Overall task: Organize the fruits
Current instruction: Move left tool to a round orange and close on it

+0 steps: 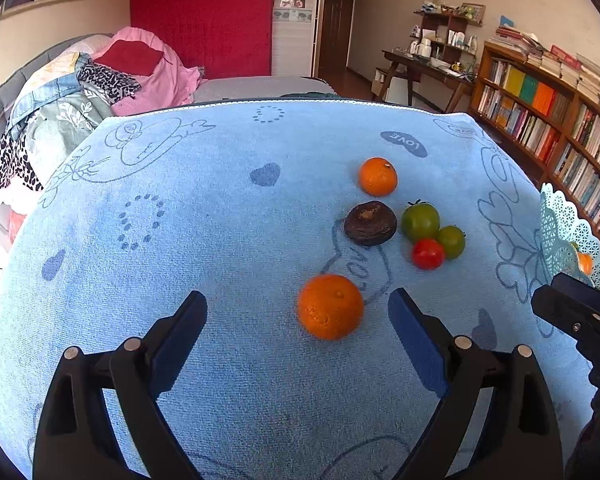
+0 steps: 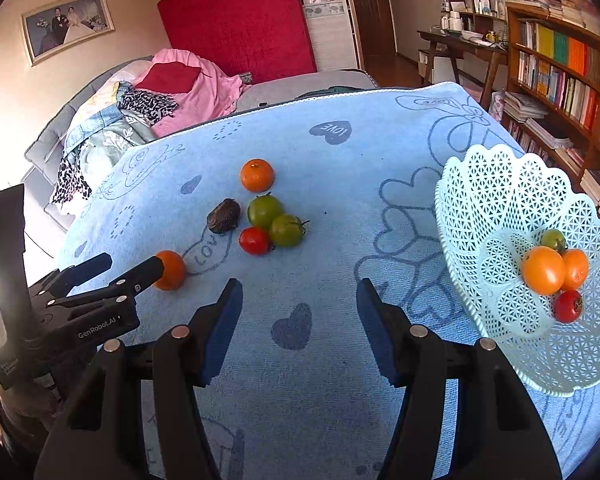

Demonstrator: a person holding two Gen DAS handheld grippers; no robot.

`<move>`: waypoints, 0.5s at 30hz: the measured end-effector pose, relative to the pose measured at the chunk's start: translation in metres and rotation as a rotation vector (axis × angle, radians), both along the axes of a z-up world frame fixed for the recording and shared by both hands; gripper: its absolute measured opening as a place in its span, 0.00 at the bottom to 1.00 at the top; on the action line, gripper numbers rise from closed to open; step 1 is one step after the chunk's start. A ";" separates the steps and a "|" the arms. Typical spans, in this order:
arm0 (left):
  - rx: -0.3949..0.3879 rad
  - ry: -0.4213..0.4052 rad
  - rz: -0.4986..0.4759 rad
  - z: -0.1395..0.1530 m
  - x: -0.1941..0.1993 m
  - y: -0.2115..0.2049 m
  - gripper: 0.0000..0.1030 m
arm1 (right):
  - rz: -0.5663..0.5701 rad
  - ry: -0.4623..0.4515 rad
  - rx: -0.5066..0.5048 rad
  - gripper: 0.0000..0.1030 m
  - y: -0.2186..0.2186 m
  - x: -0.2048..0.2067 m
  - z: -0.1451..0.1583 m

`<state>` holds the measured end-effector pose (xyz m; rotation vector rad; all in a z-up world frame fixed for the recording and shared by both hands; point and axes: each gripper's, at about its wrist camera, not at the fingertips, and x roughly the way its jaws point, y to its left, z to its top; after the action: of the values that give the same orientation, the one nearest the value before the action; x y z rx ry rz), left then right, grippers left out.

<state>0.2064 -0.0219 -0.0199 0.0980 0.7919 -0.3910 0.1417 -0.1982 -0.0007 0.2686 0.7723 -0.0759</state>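
- The left gripper (image 1: 298, 312) hovered over a blue towel (image 1: 220, 240) with its jaws spread wide apart and nothing pressed between the pads.
- A near orange (image 1: 330, 306) lay on the towel between the two left fingers, closer to the right-hand one, with a gap on either side.
- Seen from the right wrist, that same orange (image 2: 172, 270) sat just past the tip of the left gripper (image 2: 134, 266).
- The right gripper (image 2: 300, 300) also hung above the towel with its jaws apart and only bare cloth between them.
- Further back on the towel lay a second orange (image 1: 378, 176), and just in front of it a dark brown wrinkled fruit (image 1: 370, 224).
- Beside the brown fruit sat a tight cluster: a large green tomato (image 1: 421, 221), a smaller green tomato (image 1: 451, 241) and a red tomato (image 1: 428, 254), touching one another.
- A pale blue lattice basket (image 2: 500, 184) stood on the towel's right side, just beside the right gripper.
- Inside the basket lay two orange tomatoes (image 2: 544, 270), a small red tomato (image 2: 568, 306) and a greenish tomato (image 2: 554, 240), bunched together.
- Behind the towel were a pile of clothes (image 1: 100, 92) and a bookshelf (image 1: 560, 120).
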 end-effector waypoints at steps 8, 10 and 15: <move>-0.006 0.031 -0.029 -0.014 0.006 -0.007 0.75 | -0.001 0.023 -0.005 0.59 0.003 0.007 -0.009; -0.014 0.047 -0.037 -0.019 0.008 -0.009 0.64 | -0.001 0.030 -0.002 0.59 0.002 0.009 -0.011; -0.074 0.064 -0.075 -0.024 0.008 -0.009 0.38 | 0.009 0.047 0.008 0.59 0.002 0.016 -0.016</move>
<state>0.2149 -0.0308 -0.0435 0.0466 0.8382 -0.4959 0.1577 -0.1959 -0.0171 0.2713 0.8202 -0.0708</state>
